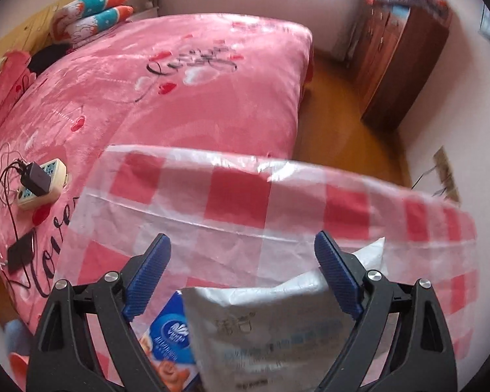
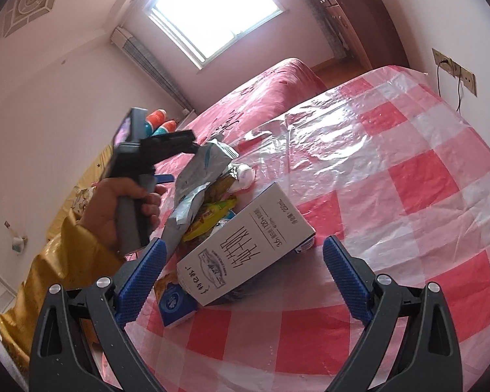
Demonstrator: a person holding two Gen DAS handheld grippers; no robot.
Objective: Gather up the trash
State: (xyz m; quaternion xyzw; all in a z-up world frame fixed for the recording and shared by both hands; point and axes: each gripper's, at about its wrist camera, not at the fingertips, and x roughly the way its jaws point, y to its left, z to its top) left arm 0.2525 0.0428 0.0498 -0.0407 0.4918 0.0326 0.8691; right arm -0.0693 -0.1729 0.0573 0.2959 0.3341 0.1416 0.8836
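On the checked plastic sheet (image 2: 408, 170), trash heaped near its centre: a white carton (image 2: 245, 254), a silver pouch (image 2: 196, 183) at its 11 o'clock, yellow wrappers (image 2: 212, 215) between them, a blue tissue pack (image 2: 174, 307) at its 7 o'clock. Left gripper (image 1: 241, 274) spread wide around the pouch top, pads apparently not pressing; right gripper (image 2: 241, 277) released, hovering by the carton. Risks, as judged: the limp pouch may fold and slip if pinched at its edge; the sheet may be snagged and dragged, scattering the heap
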